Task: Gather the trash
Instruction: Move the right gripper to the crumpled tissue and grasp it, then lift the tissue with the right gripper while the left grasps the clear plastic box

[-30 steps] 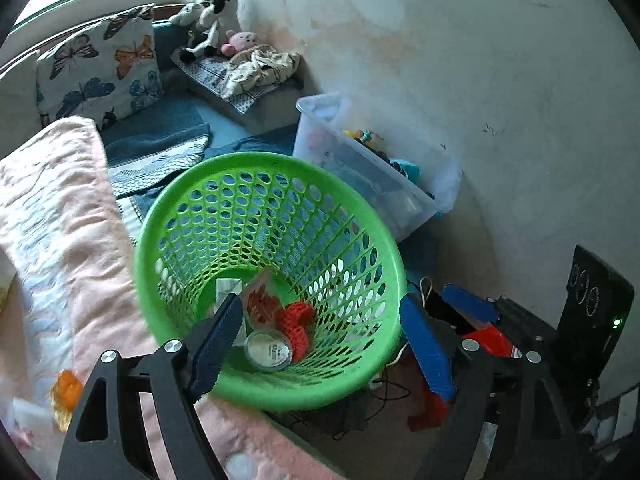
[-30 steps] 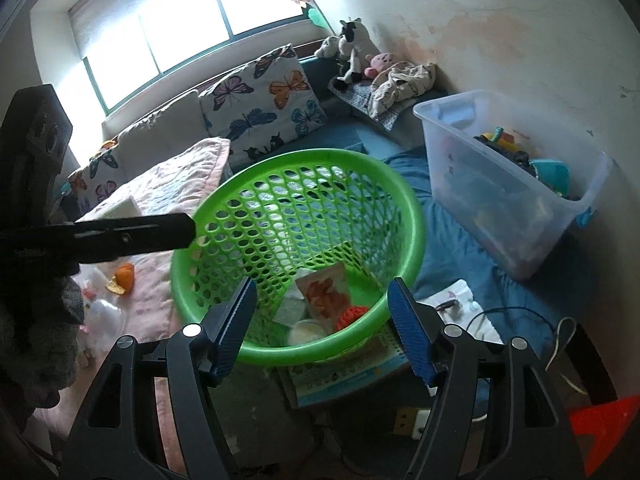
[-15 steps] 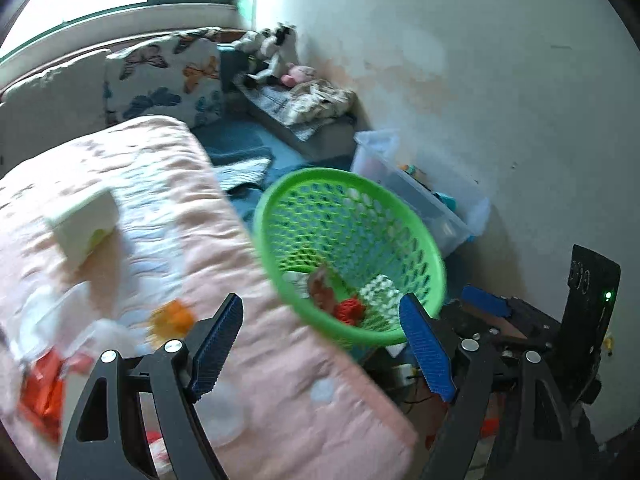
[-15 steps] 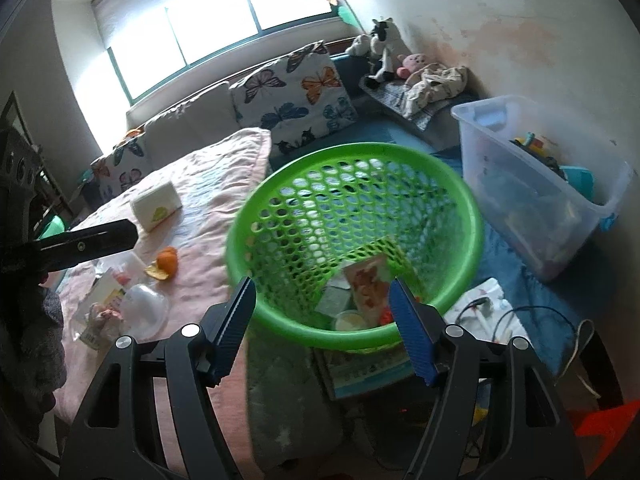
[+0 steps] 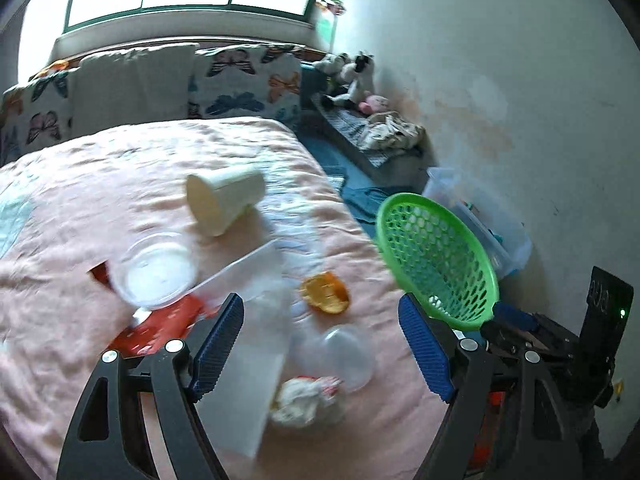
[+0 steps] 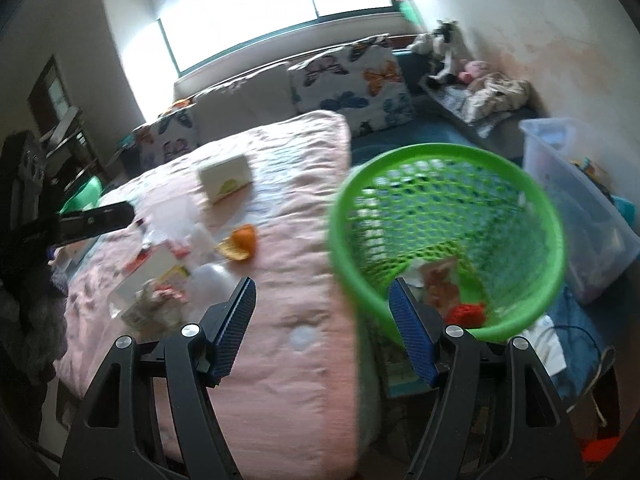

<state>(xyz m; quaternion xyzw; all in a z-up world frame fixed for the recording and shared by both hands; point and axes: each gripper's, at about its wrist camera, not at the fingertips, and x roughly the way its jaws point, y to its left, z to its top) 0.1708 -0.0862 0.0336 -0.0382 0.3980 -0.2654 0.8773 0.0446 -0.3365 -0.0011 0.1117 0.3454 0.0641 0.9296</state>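
On the pink blanket (image 5: 100,184) lies trash; no writing is readable. The green basket (image 6: 444,160) holds wrappers. Left gripper (image 5: 320,344) and right gripper (image 6: 322,322) stand open, holding nothing.

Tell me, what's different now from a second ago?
Both views have swung away from the green perforated plastic basket toward the pink bedspread with its litter. The left hand-held gripper now hangs over a clear plastic lid and an orange peel. Nothing was grabbed or dropped. The right hand-held gripper is empty too; the basket's trash stayed put.
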